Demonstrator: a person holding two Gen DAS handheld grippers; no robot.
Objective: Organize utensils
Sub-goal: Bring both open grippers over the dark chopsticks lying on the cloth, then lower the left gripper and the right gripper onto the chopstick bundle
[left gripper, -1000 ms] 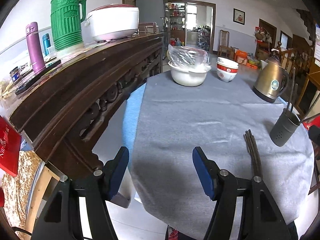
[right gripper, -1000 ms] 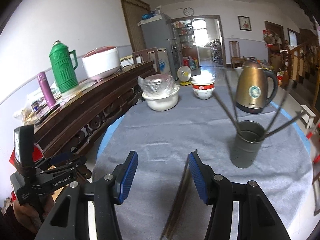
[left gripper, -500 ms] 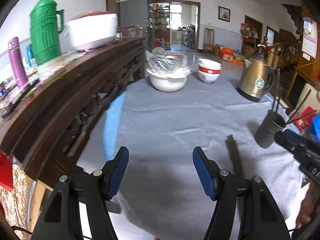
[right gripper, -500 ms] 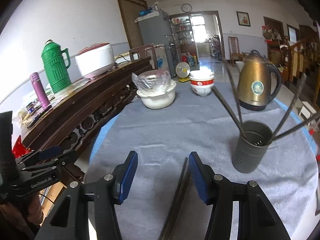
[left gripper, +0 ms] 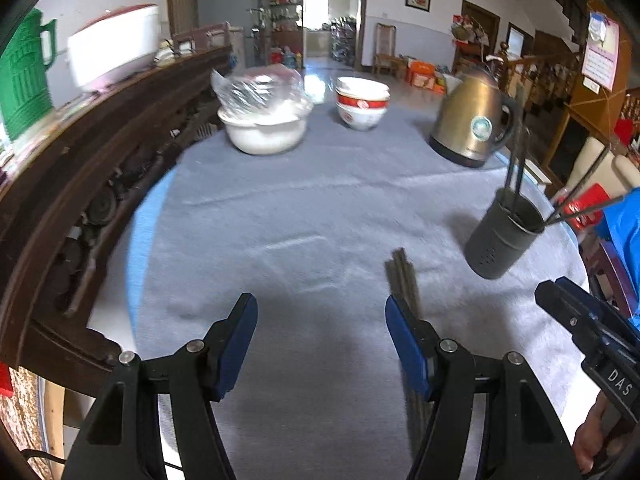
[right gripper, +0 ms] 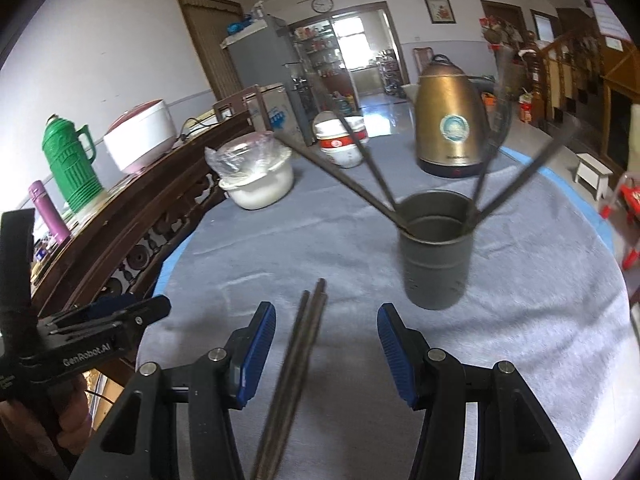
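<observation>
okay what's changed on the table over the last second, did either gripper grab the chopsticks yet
Not yet. The right gripper has shifted so the loose chopsticks now lie between its open jaws, untouched. The left gripper swung toward them, also open and empty. The holder, kettle and bowls stayed put.

The tablecloth (right gripper: pixel 280 248) was matt grey napped fabric. The kettle (right gripper: pixel 448 120) was glossy brass-toned metal. The holder (right gripper: pixel 436 252) was dull grey metal. The sideboard (left gripper: pixel 80 168) was dark carved polished wood.

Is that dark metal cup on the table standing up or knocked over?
Standing upright. The dark metal cup rests on its base on the grey tablecloth, open mouth up, with several chopsticks leaning out of it.
</observation>
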